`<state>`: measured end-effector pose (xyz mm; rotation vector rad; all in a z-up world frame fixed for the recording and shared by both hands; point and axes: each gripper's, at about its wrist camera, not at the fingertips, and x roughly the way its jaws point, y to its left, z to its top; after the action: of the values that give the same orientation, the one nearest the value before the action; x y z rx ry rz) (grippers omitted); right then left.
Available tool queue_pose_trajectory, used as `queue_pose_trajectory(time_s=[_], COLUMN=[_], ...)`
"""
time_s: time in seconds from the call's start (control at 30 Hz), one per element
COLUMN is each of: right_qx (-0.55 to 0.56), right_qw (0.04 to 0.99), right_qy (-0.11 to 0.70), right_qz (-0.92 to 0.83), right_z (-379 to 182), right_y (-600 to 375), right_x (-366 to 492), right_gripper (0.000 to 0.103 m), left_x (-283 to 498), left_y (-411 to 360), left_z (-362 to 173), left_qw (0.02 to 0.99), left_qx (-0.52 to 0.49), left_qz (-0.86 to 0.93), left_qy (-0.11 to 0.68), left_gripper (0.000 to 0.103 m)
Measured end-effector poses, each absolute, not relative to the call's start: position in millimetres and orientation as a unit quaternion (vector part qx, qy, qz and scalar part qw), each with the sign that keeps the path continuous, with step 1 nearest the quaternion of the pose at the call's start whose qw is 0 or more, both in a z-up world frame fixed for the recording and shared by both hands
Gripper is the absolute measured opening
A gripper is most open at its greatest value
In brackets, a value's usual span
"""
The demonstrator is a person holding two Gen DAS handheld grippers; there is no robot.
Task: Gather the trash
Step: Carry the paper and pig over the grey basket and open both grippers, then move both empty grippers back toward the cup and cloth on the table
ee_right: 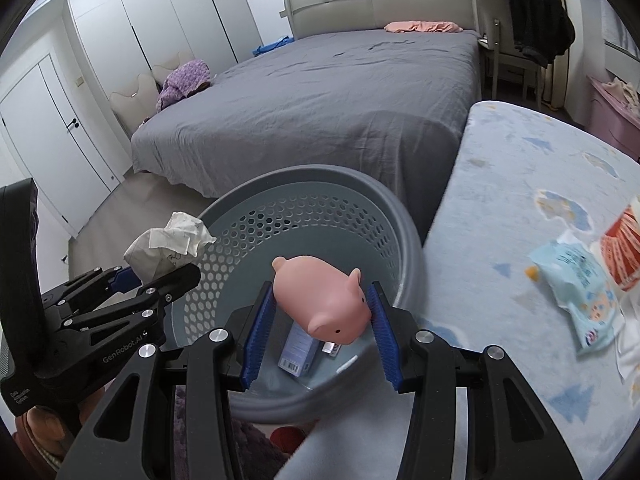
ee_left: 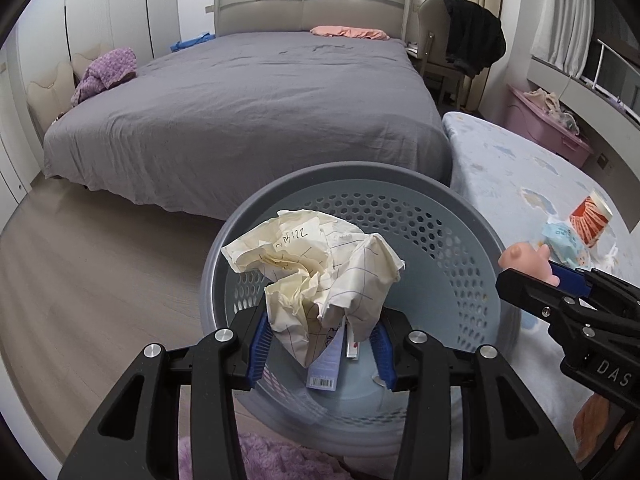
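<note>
Your left gripper point(ee_left: 322, 344) pinches the crumpled paper point(ee_left: 316, 268) over the grey perforated basket point(ee_left: 420, 216); it is light, springy and crushable, so hold its bulk. Your right gripper point(ee_right: 320, 332) clamps the soft, squashy pink pig toy point(ee_right: 324, 300) by its flanks above the basket.

The right tool point(ee_right: 320, 316) is gripping a pink pig point(ee_right: 324, 300) over the basket point(ee_right: 320, 196). The left tool point(ee_right: 160, 276) is holding crumpled paper point(ee_right: 168, 244).
</note>
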<state>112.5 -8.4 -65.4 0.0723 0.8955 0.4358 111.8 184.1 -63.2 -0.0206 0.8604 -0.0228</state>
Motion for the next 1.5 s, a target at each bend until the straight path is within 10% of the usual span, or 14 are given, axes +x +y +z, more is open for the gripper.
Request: queue_pose_trajectory(time_s=[0.5,1.5], right_qx=[0.038,0.061], right_qw=[0.874,0.875], right_qy=[0.435,0.431], right_qz=[0.213,0.212], right_z=[-68.9,-61.8], right_y=[0.3,-16.6], right_x=[123.9,108.0], right_gripper=[0.059,0.059], left_x=[116.5,95.3], left_y=[200.2,191.2], left_z=[-65.4,-52.5], left_qw=[0.909,0.908], left_qx=[-0.014,-0.002], left_qz=[0.006,0.021], left_qy=[0.417,0.419], left_gripper=[0.069,0.089])
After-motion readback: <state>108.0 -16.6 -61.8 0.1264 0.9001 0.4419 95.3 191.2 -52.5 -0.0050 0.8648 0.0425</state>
